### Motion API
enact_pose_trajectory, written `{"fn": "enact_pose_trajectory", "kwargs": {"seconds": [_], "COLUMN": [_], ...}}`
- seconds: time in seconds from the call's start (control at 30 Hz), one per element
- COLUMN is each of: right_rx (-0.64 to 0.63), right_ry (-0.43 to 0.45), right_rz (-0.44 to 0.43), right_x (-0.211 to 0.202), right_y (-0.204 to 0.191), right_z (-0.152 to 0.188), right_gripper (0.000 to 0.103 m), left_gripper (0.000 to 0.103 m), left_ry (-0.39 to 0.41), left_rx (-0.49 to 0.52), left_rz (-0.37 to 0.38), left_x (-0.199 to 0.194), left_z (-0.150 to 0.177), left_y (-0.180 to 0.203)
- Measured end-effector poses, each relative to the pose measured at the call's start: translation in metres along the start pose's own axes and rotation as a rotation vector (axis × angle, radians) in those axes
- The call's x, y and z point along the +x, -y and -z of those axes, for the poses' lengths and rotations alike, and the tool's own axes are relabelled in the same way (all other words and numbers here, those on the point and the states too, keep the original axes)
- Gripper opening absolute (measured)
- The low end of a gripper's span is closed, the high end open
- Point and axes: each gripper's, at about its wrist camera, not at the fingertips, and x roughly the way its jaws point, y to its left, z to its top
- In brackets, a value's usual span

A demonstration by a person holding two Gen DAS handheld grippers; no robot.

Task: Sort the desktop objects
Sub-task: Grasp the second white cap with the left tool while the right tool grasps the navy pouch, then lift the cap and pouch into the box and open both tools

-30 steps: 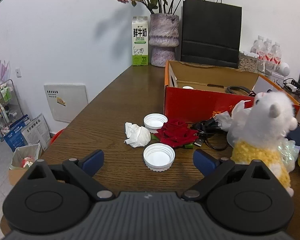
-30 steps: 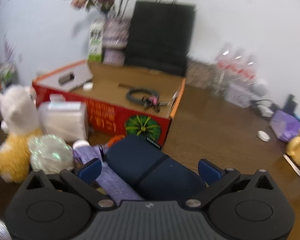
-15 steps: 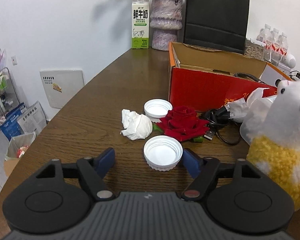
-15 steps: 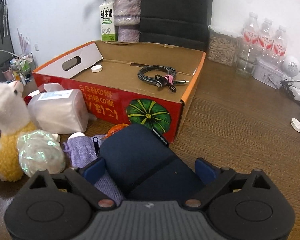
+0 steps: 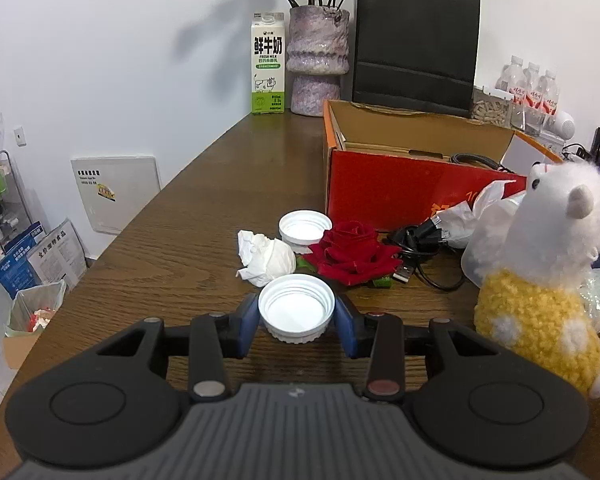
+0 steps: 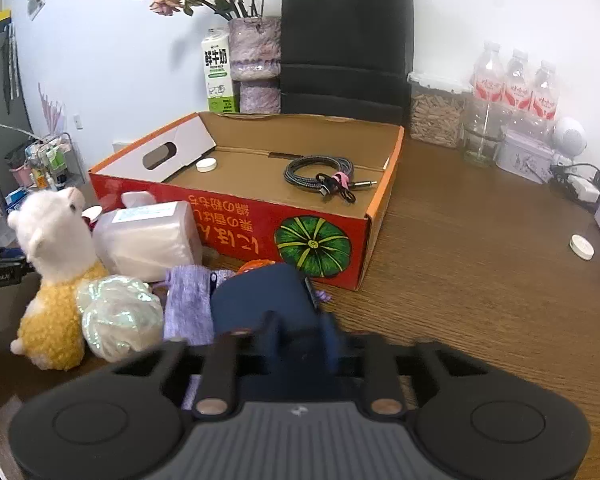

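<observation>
Both hand-held grippers closed: white lid [image 5: 296, 312], navy pouch [image 6: 268, 304].

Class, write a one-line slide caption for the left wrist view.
Left tongs closing around a white lid on the wooden table, beside crumpled tissue and a red rose.

You are looking at two large white jar lids [image 5: 296, 312] on the table, one small white cap [image 6: 206, 165] inside the one red cardboard box [image 6: 260, 216], and another small white cap [image 6: 581, 246] out on the wood. Count one plush alpaca [image 5: 548, 280], one red rose [image 5: 350, 252], one crumpled tissue [image 5: 266, 258], two cables (one loose black cable [image 5: 418, 240], one coiled cable [image 6: 320, 172]), three water bottles [image 6: 514, 84], one milk carton [image 5: 267, 66], one vase [image 5: 318, 60] and one black paper bag [image 5: 414, 44].
</observation>
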Motion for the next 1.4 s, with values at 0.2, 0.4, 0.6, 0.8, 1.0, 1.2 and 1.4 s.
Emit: {"fn": "enact_pose_trajectory", "kwargs": {"seconds": [0.2, 0.4, 0.6, 0.8, 1.0, 1.2, 1.4], "right_rx": [0.0, -0.02, -0.059, -0.038, -0.024, -0.075, -0.054], "right_ry": [-0.018, -0.075, -0.067, -0.041, -0.024, -0.089, -0.119], "right_rz": [-0.037, 0.013, 0.029, 0.032, 0.018, 0.031, 0.027], "right_x": [0.005, 0.027, 0.025, 0.012, 0.002, 0.014, 0.033], "right_y": [-0.005, -0.018, -0.024, -0.027, -0.026, -0.036, -0.031], "right_z": [-0.002, 0.001, 0.004, 0.004, 0.009, 0.005, 0.009], "right_gripper": [0.079, 0.075, 0.065, 0.051, 0.042, 0.065, 0.07], "left_gripper": [0.041, 0.041, 0.041, 0.041, 0.041, 0.041, 0.041], "left_ry": [0.012, 0.008, 0.007, 0.027, 0.046, 0.054, 0.06], "left_rx": [0.006, 0.005, 0.01, 0.0, -0.002, -0.001, -0.002], "left_rz": [0.003, -0.001, 0.008, 0.016, 0.022, 0.033, 0.034], "left_x": [-0.008, -0.009, -0.008, -0.016, -0.024, -0.03, -0.034], "left_z": [0.002, 0.004, 0.008, 0.008, 0.007, 0.008, 0.009], "left_y": [0.0, -0.001, -0.001, -0.001, -0.002, 0.0, -0.001]}}
